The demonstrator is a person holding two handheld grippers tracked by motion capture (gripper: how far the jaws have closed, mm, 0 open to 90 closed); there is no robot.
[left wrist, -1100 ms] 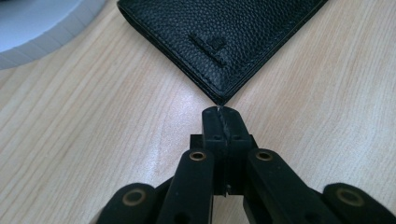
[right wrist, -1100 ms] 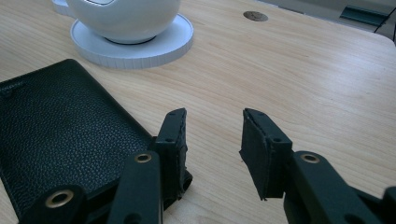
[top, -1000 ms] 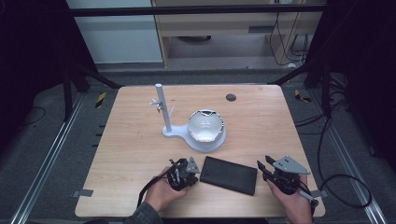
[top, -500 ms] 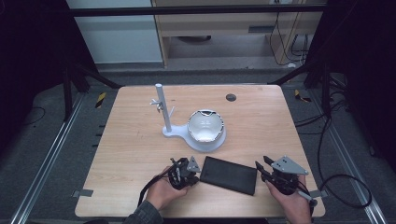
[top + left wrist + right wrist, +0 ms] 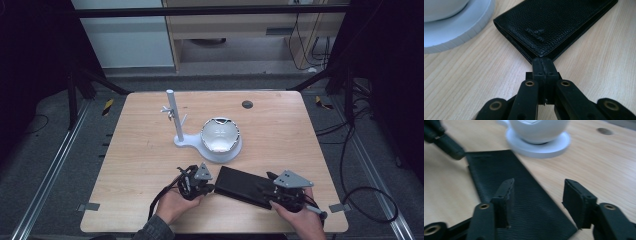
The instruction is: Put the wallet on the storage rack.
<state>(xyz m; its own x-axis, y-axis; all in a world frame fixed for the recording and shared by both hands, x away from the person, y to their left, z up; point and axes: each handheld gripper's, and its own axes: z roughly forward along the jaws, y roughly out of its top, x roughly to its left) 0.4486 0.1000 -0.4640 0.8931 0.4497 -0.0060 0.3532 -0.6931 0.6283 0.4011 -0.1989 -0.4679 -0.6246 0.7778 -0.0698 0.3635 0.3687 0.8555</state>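
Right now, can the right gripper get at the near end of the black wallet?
Probably yes. The right gripper is open, its jaws standing on either side of the black wallet end, with nothing between. The left gripper is at the far corner, out of its way.

Obstacles: white stand with post (image 5: 176,120) and bowl-shaped holder (image 5: 220,136), worktop (image 5: 280,130) centre; black wallet (image 5: 245,186), near front edge. Free room: left side, right side, far corners.
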